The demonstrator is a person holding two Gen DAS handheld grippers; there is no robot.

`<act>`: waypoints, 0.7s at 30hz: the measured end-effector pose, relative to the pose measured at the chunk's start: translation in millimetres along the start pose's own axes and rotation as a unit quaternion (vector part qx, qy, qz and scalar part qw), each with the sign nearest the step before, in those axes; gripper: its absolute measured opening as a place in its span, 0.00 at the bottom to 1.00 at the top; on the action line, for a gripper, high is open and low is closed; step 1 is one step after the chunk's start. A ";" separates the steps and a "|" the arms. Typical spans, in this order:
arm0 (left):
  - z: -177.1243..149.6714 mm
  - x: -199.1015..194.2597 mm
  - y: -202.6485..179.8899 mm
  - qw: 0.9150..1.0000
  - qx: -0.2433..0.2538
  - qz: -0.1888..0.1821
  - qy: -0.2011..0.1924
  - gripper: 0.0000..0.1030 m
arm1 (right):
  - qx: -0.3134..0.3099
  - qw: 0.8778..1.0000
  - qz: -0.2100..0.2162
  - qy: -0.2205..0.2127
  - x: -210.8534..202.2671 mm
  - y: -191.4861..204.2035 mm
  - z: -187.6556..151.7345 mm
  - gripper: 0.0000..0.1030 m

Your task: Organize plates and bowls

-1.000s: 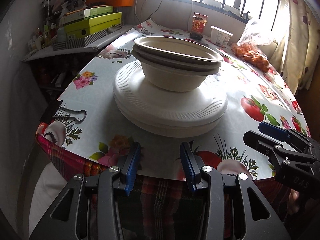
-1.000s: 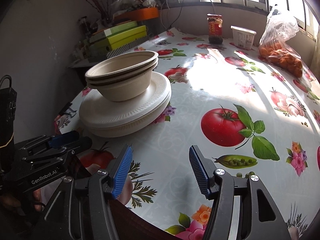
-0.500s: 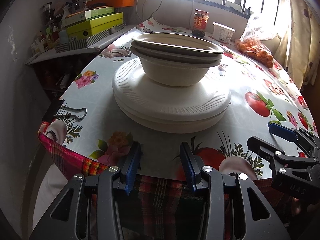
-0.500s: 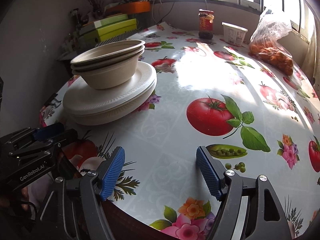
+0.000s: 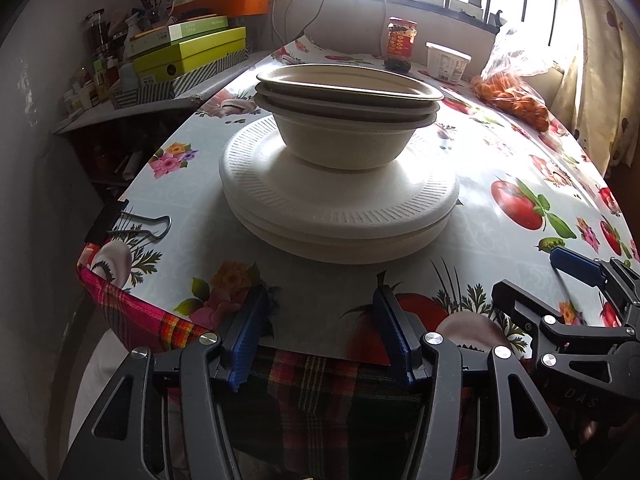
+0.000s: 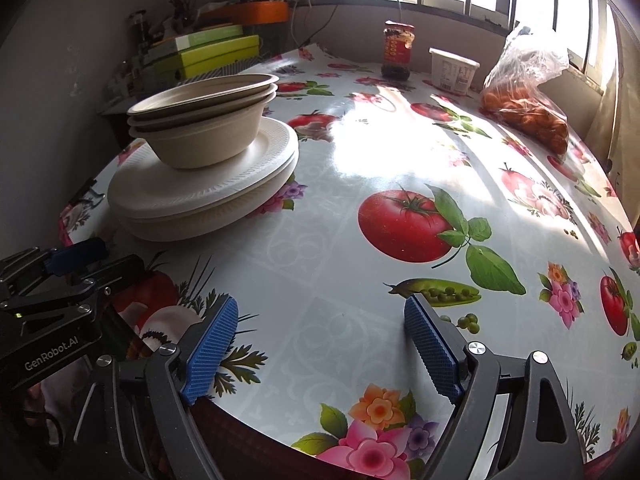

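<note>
Bowls (image 5: 348,120) sit stacked on plates (image 5: 340,208); both grippers' fingers just widened, holding nothing.

Colours only. My left gripper (image 5: 316,336) and my right gripper (image 6: 320,344): black frames, blue ribbed pads. Ahead of the left one: plates (image 5: 340,204) white with ribbed rims, bowls (image 5: 344,120) beige on top. Tablecloth (image 6: 320,248) pale grey-white, printed with red tomatoes, green leaves and pea pods, pink and orange flowers. Under it at the near edge: red-green plaid cloth (image 5: 320,384). Far side: jar (image 6: 398,54) with red label, white tub (image 6: 454,68), clear bag (image 6: 524,100) of orange contents. Far left: lime-green boxes (image 5: 188,56), orange tray (image 5: 228,2).
</note>
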State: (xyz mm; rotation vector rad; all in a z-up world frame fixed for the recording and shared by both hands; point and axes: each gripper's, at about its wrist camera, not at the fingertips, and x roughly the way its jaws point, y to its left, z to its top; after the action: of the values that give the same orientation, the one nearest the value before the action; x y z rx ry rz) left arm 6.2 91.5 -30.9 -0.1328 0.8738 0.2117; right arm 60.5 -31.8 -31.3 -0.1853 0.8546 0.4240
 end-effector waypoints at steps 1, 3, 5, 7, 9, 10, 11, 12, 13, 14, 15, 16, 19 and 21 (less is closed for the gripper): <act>0.2 0.1 0.0 1.000 -0.001 0.000 0.000 0.56 | 0.001 1.000 -0.001 0.000 -0.2 -0.2 -0.2 0.84; 0.5 0.3 0.0 1.000 -0.002 0.001 0.000 0.57 | 0.002 1.000 -0.002 0.000 -0.7 -0.2 -0.8 0.84; 0.8 0.6 0.6 1.000 -0.002 0.001 0.000 0.57 | 0.003 1.000 -0.003 0.000 -0.7 -0.3 -0.5 0.85; 0.7 0.6 0.8 1.000 -0.002 0.001 0.000 0.57 | 0.002 1.000 -0.003 0.000 -0.8 -0.5 -0.5 0.85; 0.9 0.9 0.8 1.000 -0.003 0.001 0.000 0.57 | 0.003 1.000 -0.003 0.000 -0.9 -0.6 -0.6 0.85; 0.8 0.9 0.9 1.000 -0.002 0.001 0.000 0.57 | 0.003 1.000 -0.003 -0.001 -0.9 -0.9 -0.6 0.85; 0.8 0.9 0.9 1.000 -0.002 0.001 0.000 0.57 | 0.003 1.000 -0.004 -0.001 -1.0 -1.0 -0.7 0.86; 0.9 0.9 0.9 1.000 -0.002 0.001 0.000 0.57 | 0.003 1.000 -0.004 -0.001 -0.9 -1.1 -0.7 0.86; 0.7 0.9 0.9 1.000 -0.003 0.001 0.000 0.57 | 0.003 1.000 -0.003 0.000 -1.0 -1.3 -0.7 0.86; 0.8 1.0 1.0 1.000 -0.003 0.001 0.000 0.57 | 0.003 1.000 -0.003 -0.001 -0.9 -1.1 -0.8 0.86; 0.7 0.9 0.9 1.000 -0.002 0.001 0.000 0.58 | 0.003 1.000 -0.003 -0.001 -0.9 -1.2 -0.8 0.86; 0.7 0.9 1.0 1.000 -0.002 0.001 0.000 0.58 | 0.003 1.000 -0.004 -0.001 -1.0 -1.3 -0.8 0.86; 0.8 1.0 1.0 1.000 -0.003 0.001 0.000 0.58 | 0.003 1.000 -0.003 0.000 -1.0 -1.4 -0.7 0.86; 0.8 1.1 1.1 1.000 -0.002 0.001 0.000 0.58 | 0.003 1.000 -0.003 -0.001 -1.0 -1.4 -0.7 0.86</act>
State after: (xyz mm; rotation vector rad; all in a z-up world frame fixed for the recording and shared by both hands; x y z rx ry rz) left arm 7.2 92.9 -31.3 -0.1365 0.8732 0.2155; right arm 60.0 -33.6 -31.0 -0.1823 0.8538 0.4150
